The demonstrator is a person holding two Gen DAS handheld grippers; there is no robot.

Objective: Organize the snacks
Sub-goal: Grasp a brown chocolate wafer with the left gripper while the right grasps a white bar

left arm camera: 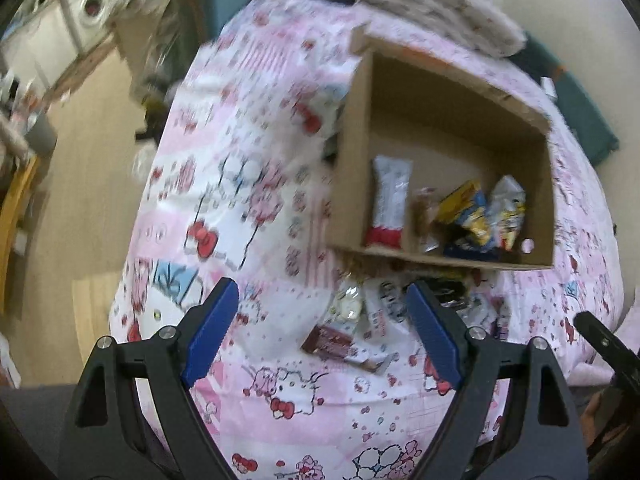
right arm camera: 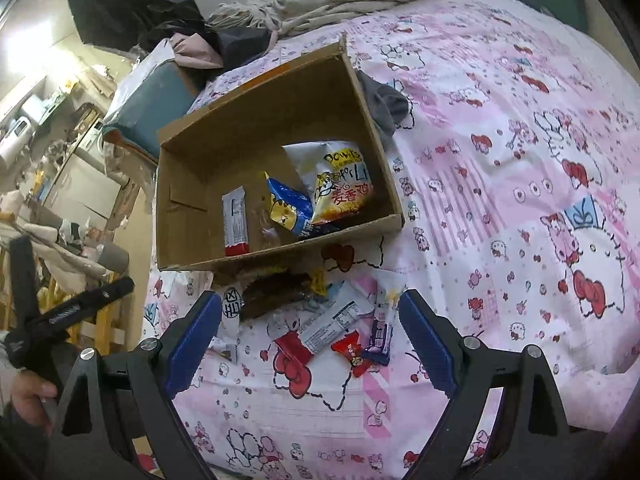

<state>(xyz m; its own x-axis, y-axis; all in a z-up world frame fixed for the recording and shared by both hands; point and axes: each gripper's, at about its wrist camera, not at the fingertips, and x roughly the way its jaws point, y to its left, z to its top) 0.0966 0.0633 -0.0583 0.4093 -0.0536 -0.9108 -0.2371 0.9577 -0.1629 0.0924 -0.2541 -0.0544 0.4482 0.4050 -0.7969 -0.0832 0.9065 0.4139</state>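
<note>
Hovering over a bedsheet printed with pink cartoon cats, the right gripper has its blue-padded jaws spread wide with nothing between the pads; beneath the gap lies a scatter of loose snacks on the sheet: a small red wrapper, a purple stick packet just beside it, a white wrapper with a printed label, and a dark brown packet nearer the box; just beyond them stands an open cardboard box, holding a white and red bar against its near wall, a blue and yellow bag in the middle and a larger white chip bag leaning beside that; a grey cloth lies bunched against the box's far side; a hand shows at the lower left edge of this view.

The left gripper also points down at the sheet, jaws equally wide and empty; between its pads, lower on the sheet, sit a brown bar wrapper and several pale packets, too blurred to name; the same box lies just past them, up and to the right, with the white and red bar standing at the left of the bags; folded beige bedding lies behind the box.
</note>
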